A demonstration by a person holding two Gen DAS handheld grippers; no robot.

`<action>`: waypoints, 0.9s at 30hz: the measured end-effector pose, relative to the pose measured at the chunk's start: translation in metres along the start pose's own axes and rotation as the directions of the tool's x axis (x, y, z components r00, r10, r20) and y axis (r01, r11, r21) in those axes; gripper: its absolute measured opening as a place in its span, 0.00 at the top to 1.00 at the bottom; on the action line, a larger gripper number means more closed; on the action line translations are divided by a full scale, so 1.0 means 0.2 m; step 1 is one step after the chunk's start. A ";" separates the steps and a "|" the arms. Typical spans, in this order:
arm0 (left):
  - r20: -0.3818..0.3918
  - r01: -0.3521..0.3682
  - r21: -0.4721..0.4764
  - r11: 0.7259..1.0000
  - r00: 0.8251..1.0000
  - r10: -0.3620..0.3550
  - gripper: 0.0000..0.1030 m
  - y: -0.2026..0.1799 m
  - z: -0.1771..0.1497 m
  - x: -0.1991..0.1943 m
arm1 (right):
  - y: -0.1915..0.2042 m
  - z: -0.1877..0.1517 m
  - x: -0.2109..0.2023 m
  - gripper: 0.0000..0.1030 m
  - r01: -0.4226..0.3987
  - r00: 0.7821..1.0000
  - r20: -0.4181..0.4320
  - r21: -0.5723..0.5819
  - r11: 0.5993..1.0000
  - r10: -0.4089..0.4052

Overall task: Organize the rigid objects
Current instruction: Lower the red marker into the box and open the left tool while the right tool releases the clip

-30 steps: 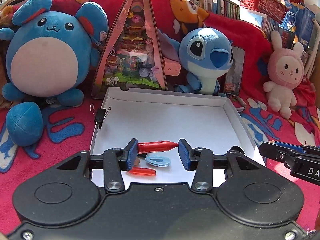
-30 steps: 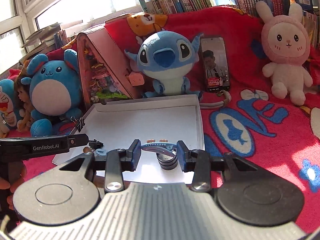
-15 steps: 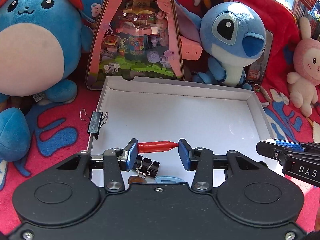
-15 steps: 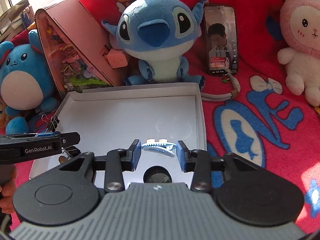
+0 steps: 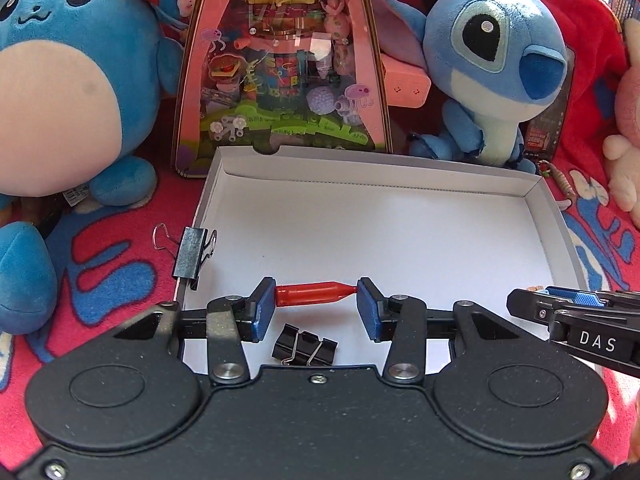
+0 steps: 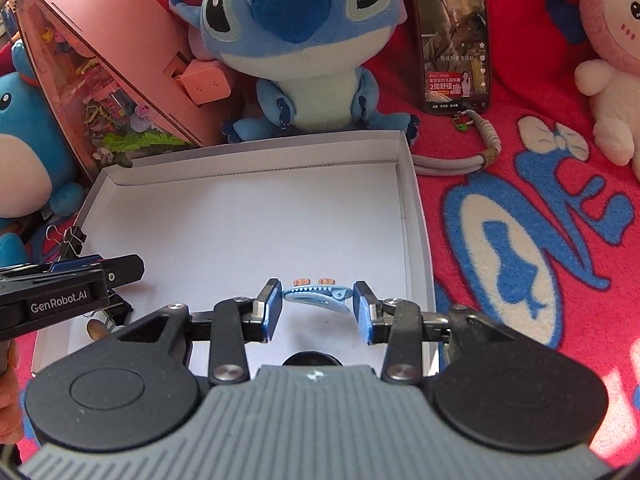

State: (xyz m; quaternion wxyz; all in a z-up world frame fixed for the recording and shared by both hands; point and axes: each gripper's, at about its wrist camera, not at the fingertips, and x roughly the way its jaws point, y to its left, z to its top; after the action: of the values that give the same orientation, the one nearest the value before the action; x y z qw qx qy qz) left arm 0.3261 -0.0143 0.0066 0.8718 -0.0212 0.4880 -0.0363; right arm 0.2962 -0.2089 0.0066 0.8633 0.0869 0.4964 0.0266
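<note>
My left gripper is shut on a red pen cap, held end to end over the near part of a shallow white box. A black binder clip lies in the box just below it. My right gripper is shut on a blue toothed hair clip over the box near its right wall. The left gripper shows at the left of the right wrist view; the right gripper shows at the right of the left wrist view.
Another binder clip is clamped on the box's left wall. Plush toys, blue, Stitch and pink, a pink display case and a phone ring the box on a red blanket. A black round thing lies under my right gripper.
Both grippers have moved forward over the box with their objects still held. The plush toys loom larger, and the items near the box's front edge have slipped below the grippers.
</note>
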 end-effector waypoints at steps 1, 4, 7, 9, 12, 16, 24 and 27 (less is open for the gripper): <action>0.000 -0.007 0.006 1.000 1.000 0.007 0.59 0.00 0.00 0.00 | 0.00 0.00 0.00 0.57 0.003 1.000 0.000 -0.001 1.000 -0.003; -0.009 -0.008 0.005 1.000 1.000 0.008 0.59 0.00 0.00 0.02 | 0.00 0.01 0.01 0.56 0.007 1.000 -0.002 -0.005 1.000 -0.007; -0.004 -0.011 -0.001 1.000 1.000 0.011 0.59 0.01 -0.02 0.04 | 0.01 0.01 0.03 0.56 0.011 1.000 -0.007 -0.014 1.000 -0.011; 0.005 -0.022 0.010 1.000 1.000 0.022 0.59 0.01 -0.02 0.04 | 0.01 0.01 0.04 0.56 0.014 1.000 -0.014 -0.026 1.000 -0.014; 0.009 -0.025 0.013 1.000 1.000 0.024 0.59 0.01 -0.02 0.04 | 0.02 0.00 0.05 0.56 0.022 1.000 -0.010 -0.040 0.999 -0.022; 0.020 -0.028 0.017 0.999 0.999 0.028 0.59 0.01 -0.03 0.04 | 0.02 0.00 0.05 0.53 0.022 1.000 -0.009 -0.040 0.999 -0.023; 0.034 -0.044 0.014 0.999 0.998 0.044 0.46 0.02 -0.04 0.02 | 0.02 -0.01 0.03 0.43 0.023 1.000 0.016 -0.039 0.999 -0.022; 0.059 -0.055 0.015 0.998 0.997 0.054 0.35 0.02 -0.05 -0.03 | 0.01 -0.01 0.00 0.41 0.011 0.999 0.035 -0.030 0.999 -0.010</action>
State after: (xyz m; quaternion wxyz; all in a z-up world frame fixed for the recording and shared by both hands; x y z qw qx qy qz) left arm 0.3147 -0.0097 0.0059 0.8866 -0.0018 0.4623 -0.0160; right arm 0.2942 -0.2067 0.0058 0.8732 0.0717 0.4813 0.0281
